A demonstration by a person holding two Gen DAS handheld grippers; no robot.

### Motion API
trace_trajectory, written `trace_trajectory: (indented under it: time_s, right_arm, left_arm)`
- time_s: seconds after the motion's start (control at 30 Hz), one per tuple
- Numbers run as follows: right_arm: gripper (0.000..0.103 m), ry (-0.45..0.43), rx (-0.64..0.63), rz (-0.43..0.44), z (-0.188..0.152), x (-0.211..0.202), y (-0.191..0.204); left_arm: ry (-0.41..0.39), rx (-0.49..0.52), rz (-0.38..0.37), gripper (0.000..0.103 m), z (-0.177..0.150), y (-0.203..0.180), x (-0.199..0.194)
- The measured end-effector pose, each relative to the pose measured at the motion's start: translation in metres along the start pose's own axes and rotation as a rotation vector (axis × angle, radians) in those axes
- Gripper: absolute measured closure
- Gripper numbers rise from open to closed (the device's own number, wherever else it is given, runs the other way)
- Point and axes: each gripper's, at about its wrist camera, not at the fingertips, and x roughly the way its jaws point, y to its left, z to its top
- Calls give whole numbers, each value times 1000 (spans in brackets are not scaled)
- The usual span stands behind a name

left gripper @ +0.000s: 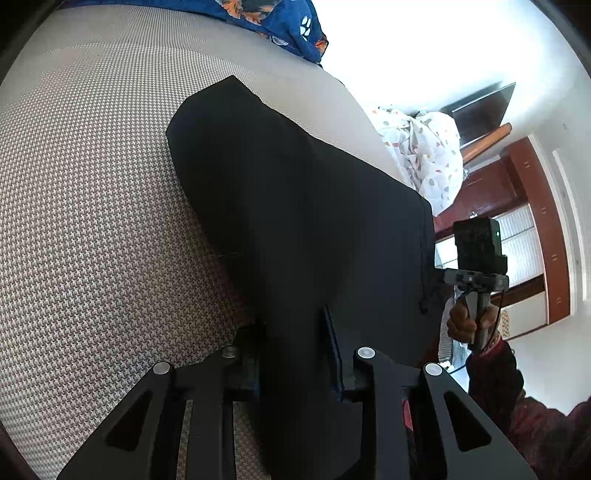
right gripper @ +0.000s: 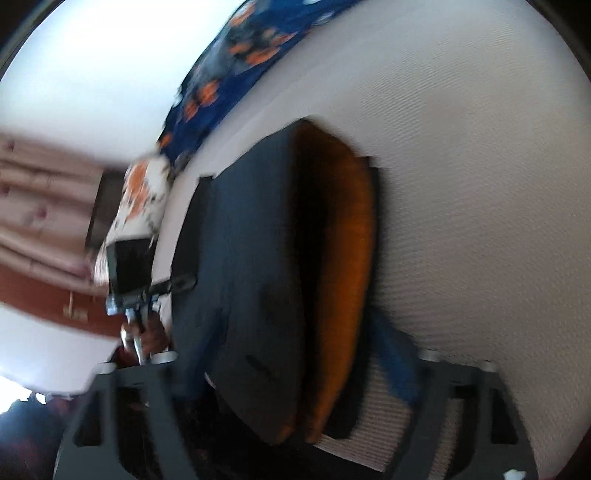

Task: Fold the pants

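Dark pants (left gripper: pixel 295 221) lie lengthwise on a houndstooth bed cover (left gripper: pixel 92 203). My left gripper (left gripper: pixel 295 354) is shut on the near edge of the pants, cloth filling the gap between its fingers (left gripper: pixel 334 354). My right gripper (right gripper: pixel 295 380) is shut on the other near edge of the pants (right gripper: pixel 258 266), where an orange lining (right gripper: pixel 347 266) shows in a lifted fold. The right wrist view is motion blurred. The right gripper's handle and the hand holding it show in the left wrist view (left gripper: pixel 476 280), just right of the pants.
A blue patterned blanket (left gripper: pixel 280 22) lies at the far end of the bed. A white spotted cloth (left gripper: pixel 428 155) is heaped off the bed's right edge. Wooden cabinets (left gripper: pixel 532 229) stand beyond. Pink curtains (right gripper: pixel 44 206) show in the right wrist view.
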Motion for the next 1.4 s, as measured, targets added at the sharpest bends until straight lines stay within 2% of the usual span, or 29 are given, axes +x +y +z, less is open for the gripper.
trace_trajectory:
  time_s: [0.07,0.2,0.23,0.37,0.4,0.47,0.5,0.53,0.6,0.77,0.9,0.97,1.03,1.07,1.13,1.17,1.2,1.27,1.4]
  right_arm:
    - [15,-3,38,116,3,-2,-4]
    - [17,-17,83,175,-1,-1,-21]
    - [24,-26,64,149,-4,0,-20]
    - [25,-13,4,80,-4,10,-2]
    - [29,-10,-19,55,-2,12,2]
    - [46,-5,-50,-4,0,18,9]
    - [60,-4,-47,-31,1,21,9]
    - [65,-8,-41,-29,2,21,7]
    - [68,-17,-39,-27,0,20,4]
    - [68,-27,-57,-17,-5,15,-1]
    - [63,-37,-55,5,-9,15,-2]
    - [58,-44,-46,26,-10,14,-4]
    - [53,-49,-40,34,-11,15,-3]
    - [52,-50,-39,33,-10,15,-2]
    - [52,-56,-30,30,-10,15,-2]
    - [52,-59,-27,28,-11,16,-1]
    - [53,-63,-28,21,-11,16,0]
    - [64,-66,-30,-12,-14,18,0]
    - [70,-96,-7,-18,-15,18,2]
  left_arm:
    - [0,-2,0,76,0,0,-1]
    - [2,5,-9,75,0,3,-4]
    - [3,8,-13,75,1,4,-4]
    - [7,39,-11,76,5,0,-2]
    - [7,47,-15,76,5,0,-2]
    - [10,46,-26,75,6,0,-2]
    - [15,36,-36,72,7,2,-2]
    - [17,27,-50,70,7,3,-3]
    - [18,18,-74,61,7,4,-4]
    - [38,29,-116,46,9,2,-2]
    - [74,42,-158,22,14,-5,2]
    - [81,70,-146,17,16,-11,5]
    - [71,83,-122,17,21,-17,8]
    - [61,66,-119,17,23,-15,8]
    - [42,52,-85,34,26,-15,9]
    - [36,60,-43,59,26,-15,10]
    - [33,60,8,73,25,-13,10]
    - [19,25,-8,75,24,-6,8]
    - [-30,98,68,78,16,-24,4]
